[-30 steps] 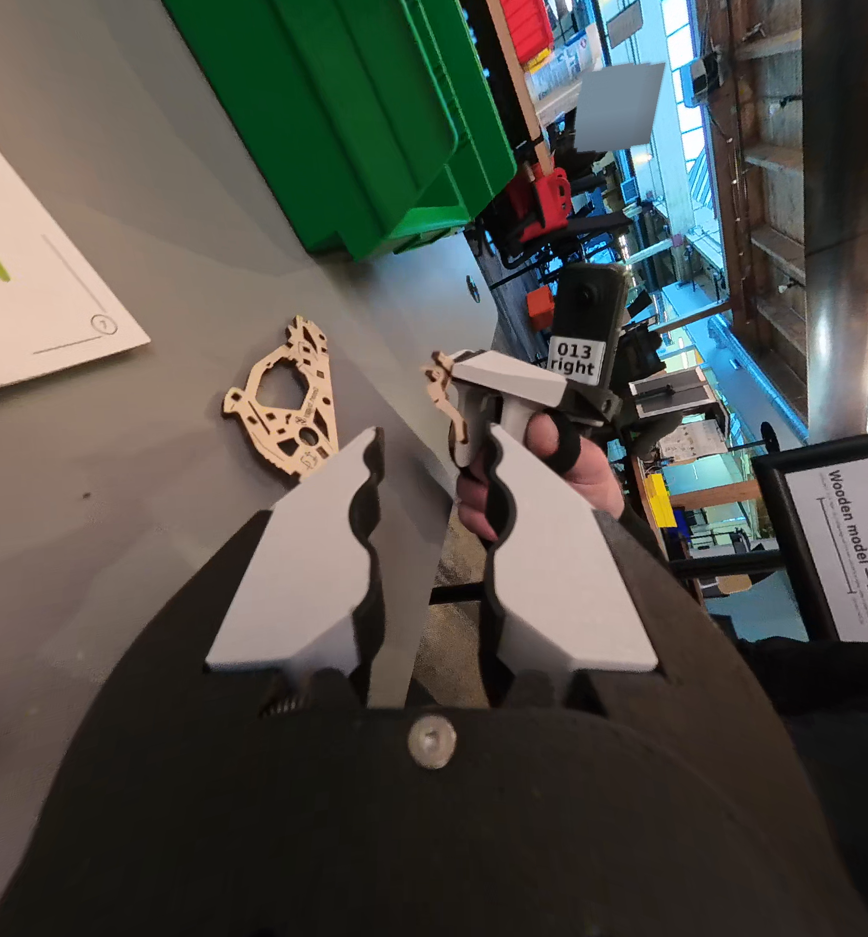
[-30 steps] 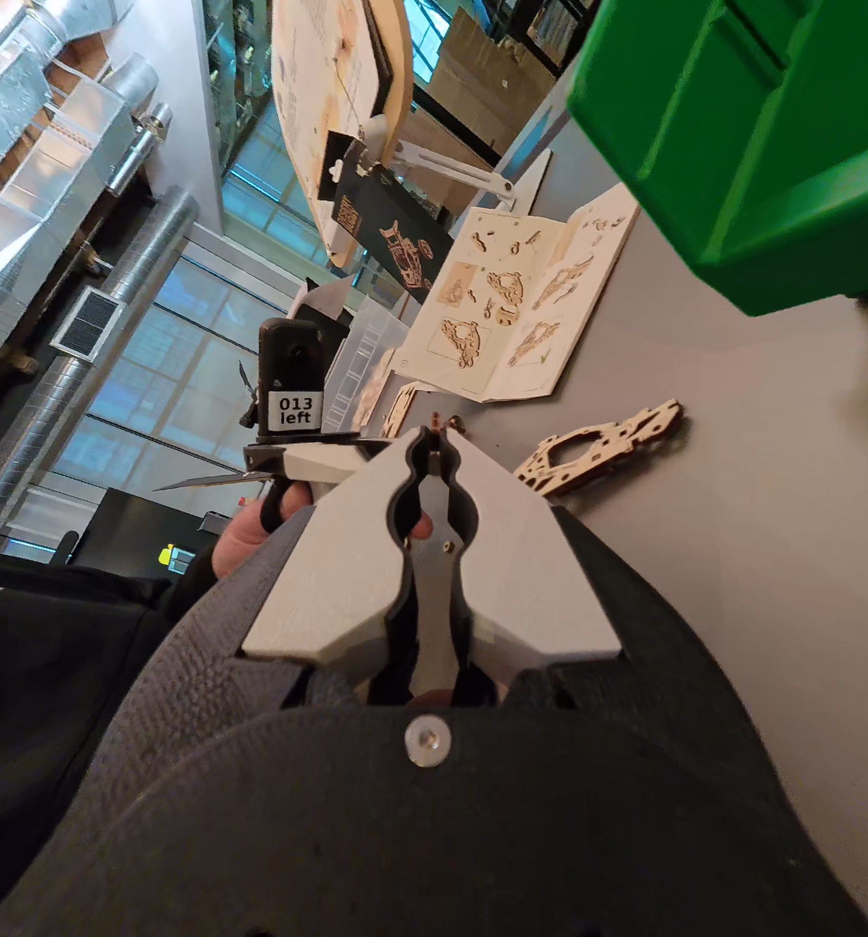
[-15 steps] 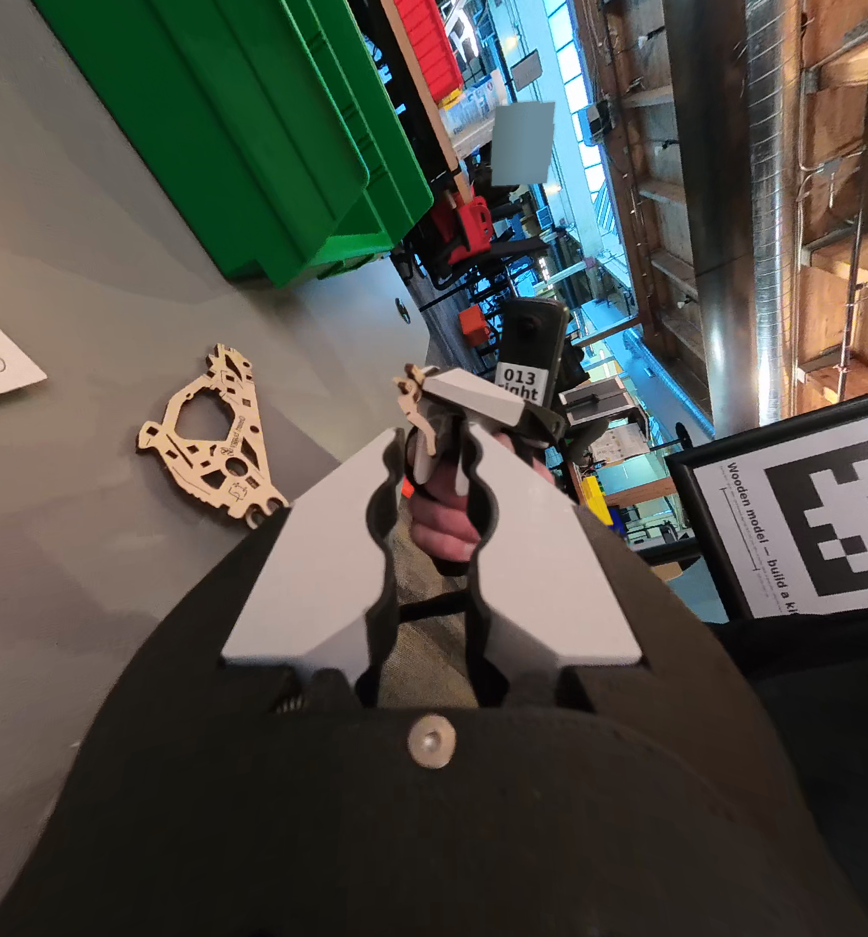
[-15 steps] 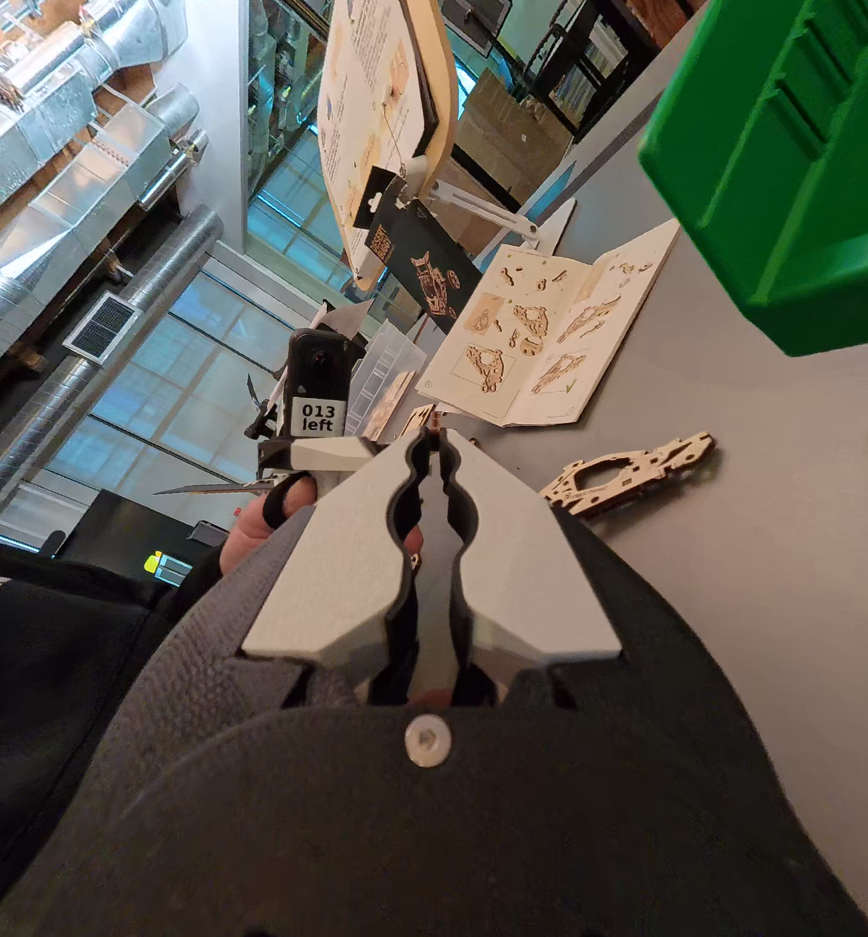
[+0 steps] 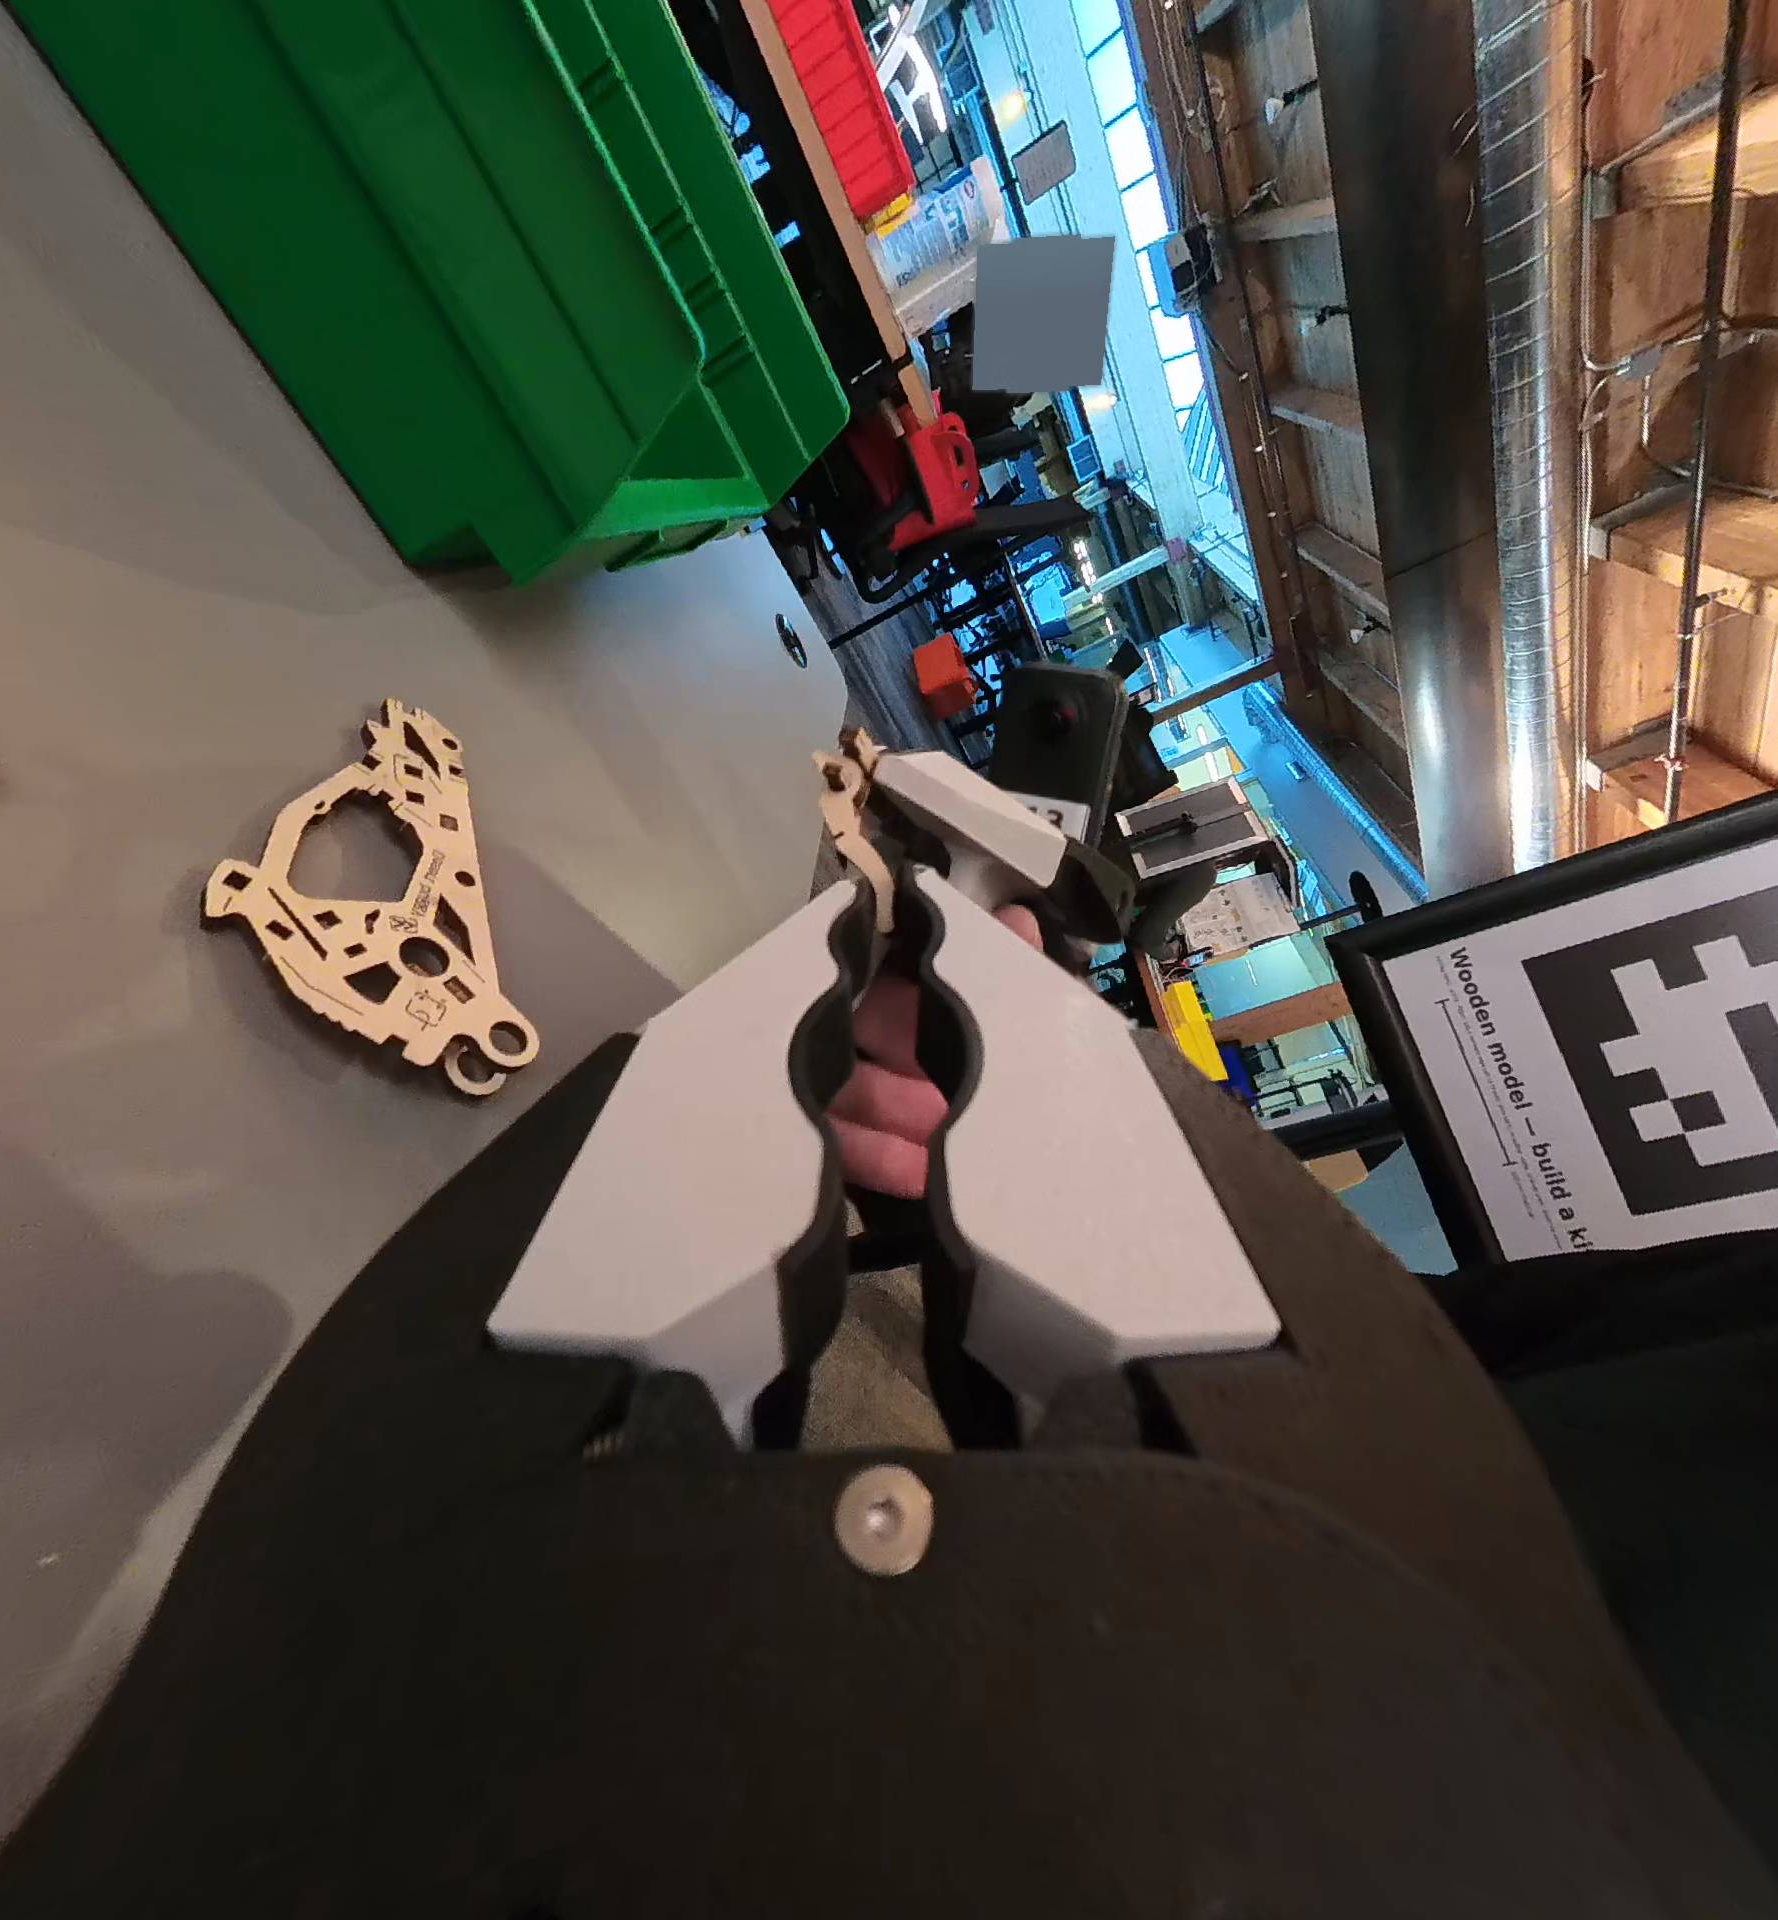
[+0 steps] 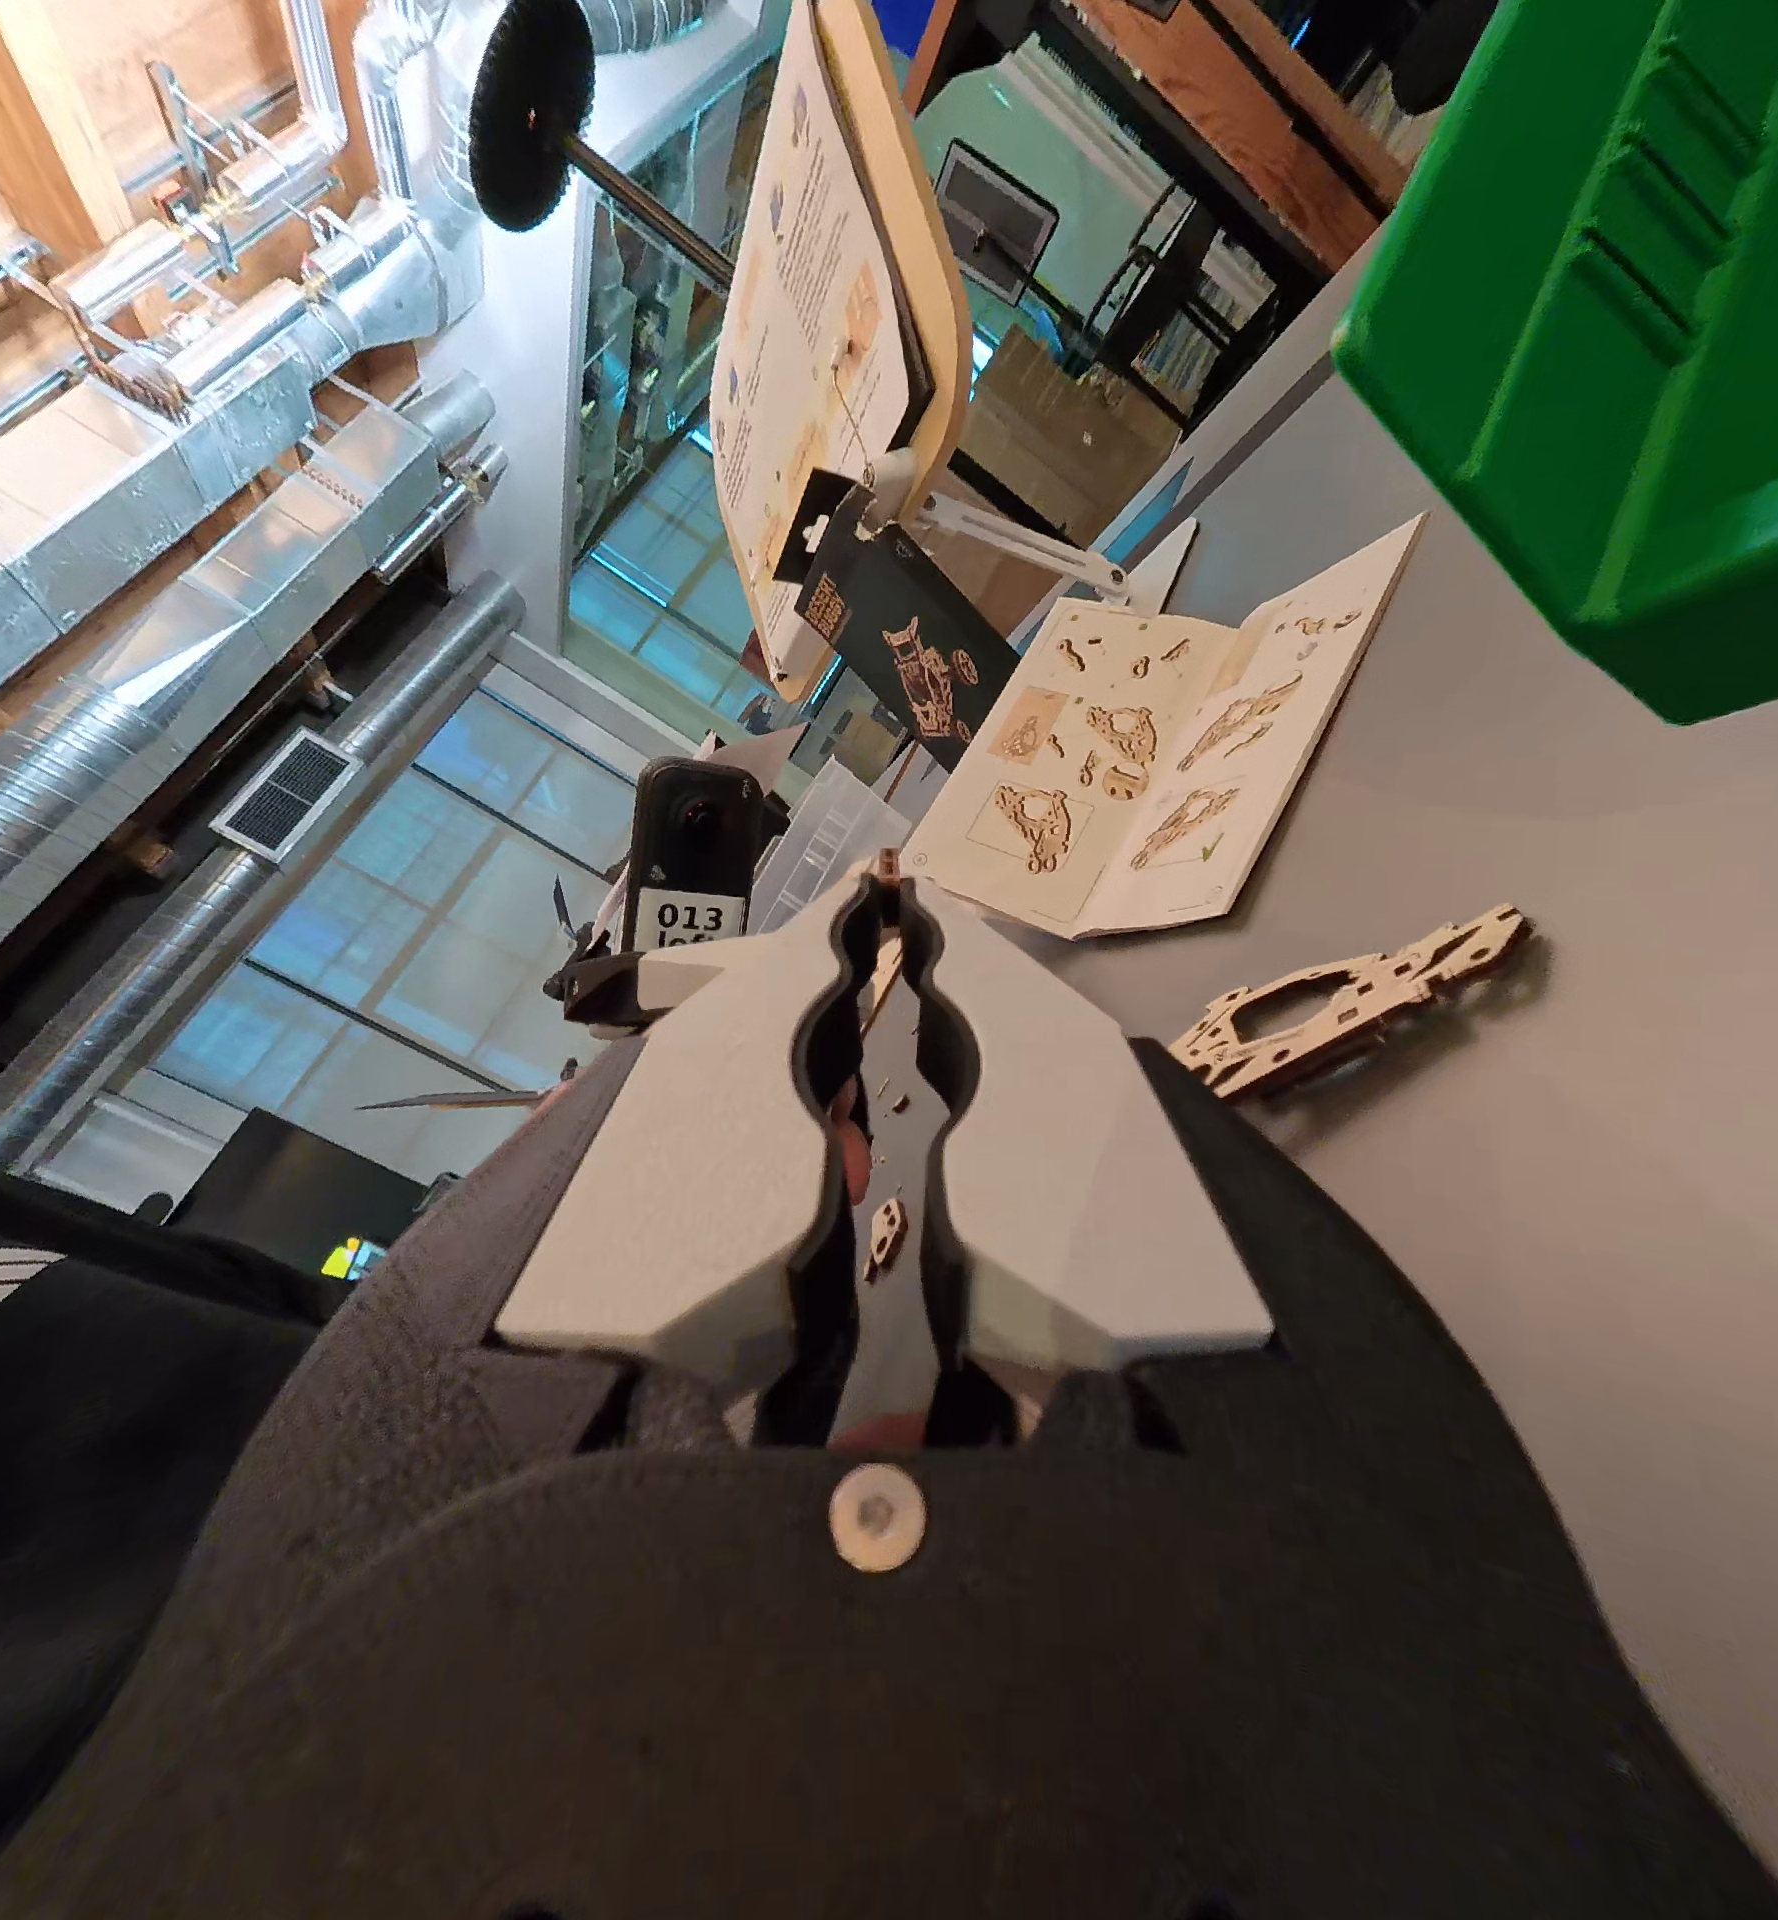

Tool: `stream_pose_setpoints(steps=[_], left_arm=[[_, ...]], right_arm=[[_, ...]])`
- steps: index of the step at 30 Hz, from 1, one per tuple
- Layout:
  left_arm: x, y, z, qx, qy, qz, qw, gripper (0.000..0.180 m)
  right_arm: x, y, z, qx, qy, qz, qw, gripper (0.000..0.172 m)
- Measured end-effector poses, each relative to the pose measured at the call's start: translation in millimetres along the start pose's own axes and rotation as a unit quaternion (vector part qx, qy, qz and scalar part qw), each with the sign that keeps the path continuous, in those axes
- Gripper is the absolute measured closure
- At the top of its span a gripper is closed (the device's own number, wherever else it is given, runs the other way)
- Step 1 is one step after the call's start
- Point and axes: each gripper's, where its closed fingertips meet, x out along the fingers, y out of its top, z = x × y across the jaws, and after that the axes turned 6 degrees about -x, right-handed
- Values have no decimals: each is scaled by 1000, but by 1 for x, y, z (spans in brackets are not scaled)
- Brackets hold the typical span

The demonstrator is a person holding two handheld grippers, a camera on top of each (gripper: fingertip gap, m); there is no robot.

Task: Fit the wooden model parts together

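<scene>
Wooden strut [image 5: 857, 831], a small curved laser-cut piece, sits in mid-air beyond the near edge of the grey table [image 5: 137, 1195], pinched at once by both tools: the right gripper [image 6: 887, 902] closed on one end, the left gripper [image 5: 885, 902] closed on the other end, pads pressing the thin ply. Larger flat frame part [image 5: 376, 914] lies untouched on the table, left of the grippers, with a green bin [image 5: 469, 270] farther back. Doing this step well likely means letting one gripper yield before the other carries the strut away, then lining its tabs up square with a slot in the frame, since thin ply may snap if twisted. Left wrist view alone shows the strut's curved outline and its tabbed tip beside the right tool's grey finger [image 5: 958, 821]; right wrist view sees that piece only edge-on, yet alone reveals the open instruction booklet [image 6: 1176, 758] lying far across the table
</scene>
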Motion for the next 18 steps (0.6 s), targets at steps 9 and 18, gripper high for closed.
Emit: stream_pose_setpoints(steps=[9, 18], left_arm=[[-1, 1, 3, -9, -15, 7, 1000, 179], [-3, 2, 13, 75, 32, -2, 997, 179]], right_arm=[[0, 1, -3, 21, 1, 32, 999, 172], [-1, 8, -16, -91, -18, 37, 995, 171]])
